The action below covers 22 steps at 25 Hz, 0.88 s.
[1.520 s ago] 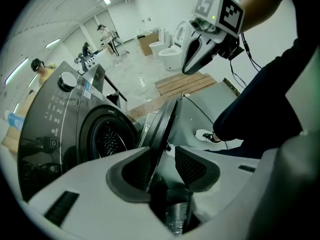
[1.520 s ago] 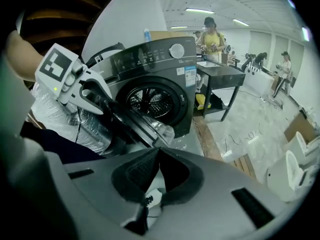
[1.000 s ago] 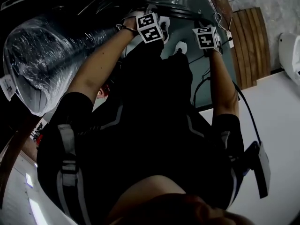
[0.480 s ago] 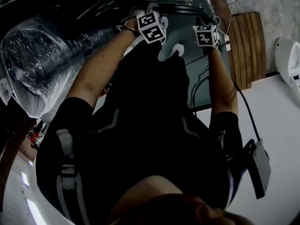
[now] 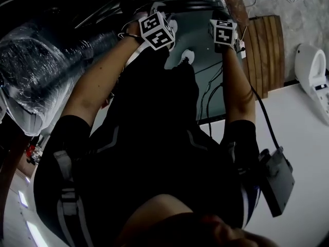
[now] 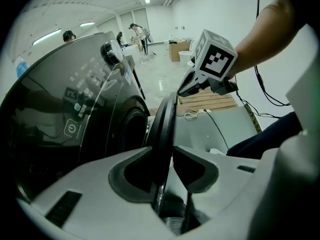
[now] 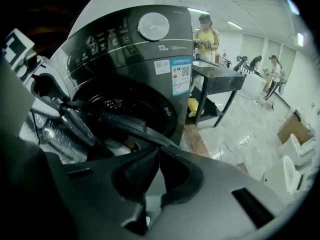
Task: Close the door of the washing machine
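The dark grey front-load washing machine (image 7: 125,49) stands with its round door (image 6: 167,119) swung partway out from the drum opening (image 7: 125,104). My left gripper (image 6: 163,147) is shut on the door's thick rim, which runs up between both pads; its jaws have just closed a little further. My right gripper (image 7: 159,150) is shut with nothing between its pads. Its tips sit at the door's edge (image 7: 135,126), higher up the rim than the left one. In the head view both marker cubes (image 5: 157,30) (image 5: 223,33) sit at the top, arms stretched out.
A plastic-wrapped bulk (image 5: 36,71) lies left of the person. A wooden pallet (image 5: 264,50), cables (image 5: 211,86) and a white appliance (image 5: 313,76) are on the right. A black table (image 7: 220,84) stands beside the machine, with people further back.
In the head view both marker cubes have shifted left and a little toward the top edge. The arms have followed them.
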Available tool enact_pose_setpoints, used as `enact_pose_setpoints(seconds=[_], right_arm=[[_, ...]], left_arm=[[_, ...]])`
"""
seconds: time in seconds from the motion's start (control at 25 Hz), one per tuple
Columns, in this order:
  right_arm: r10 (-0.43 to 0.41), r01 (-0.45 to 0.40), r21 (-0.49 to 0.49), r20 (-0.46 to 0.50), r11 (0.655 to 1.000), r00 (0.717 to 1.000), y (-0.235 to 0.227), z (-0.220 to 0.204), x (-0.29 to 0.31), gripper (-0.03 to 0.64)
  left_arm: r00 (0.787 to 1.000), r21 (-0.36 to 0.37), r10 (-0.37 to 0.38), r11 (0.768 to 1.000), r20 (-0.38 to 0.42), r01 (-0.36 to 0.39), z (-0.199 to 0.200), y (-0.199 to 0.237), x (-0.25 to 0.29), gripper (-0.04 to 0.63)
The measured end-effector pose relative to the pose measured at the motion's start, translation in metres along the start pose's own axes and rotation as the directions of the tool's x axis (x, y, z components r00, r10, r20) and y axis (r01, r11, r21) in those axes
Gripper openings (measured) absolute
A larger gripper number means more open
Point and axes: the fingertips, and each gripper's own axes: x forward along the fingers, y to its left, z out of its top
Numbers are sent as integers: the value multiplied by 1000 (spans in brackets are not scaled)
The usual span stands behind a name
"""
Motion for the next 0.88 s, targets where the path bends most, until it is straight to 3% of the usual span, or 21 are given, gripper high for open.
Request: enact_pose_setpoints(seconds=[0.2, 0.68, 0.88], right_arm=[[-19, 20, -20, 45, 1000, 999, -8, 21, 18, 6], [22, -28, 64, 86, 998, 996, -11, 61, 55, 5], [59, -71, 109, 107, 992, 993, -6, 80, 65, 5]], left_arm=[[996, 31, 93, 995, 0, -93, 3, 14, 1, 129], [991, -130, 131, 983, 20, -127, 7, 39, -9, 129], [985, -62, 171, 983, -7, -172, 4, 41, -10, 129]])
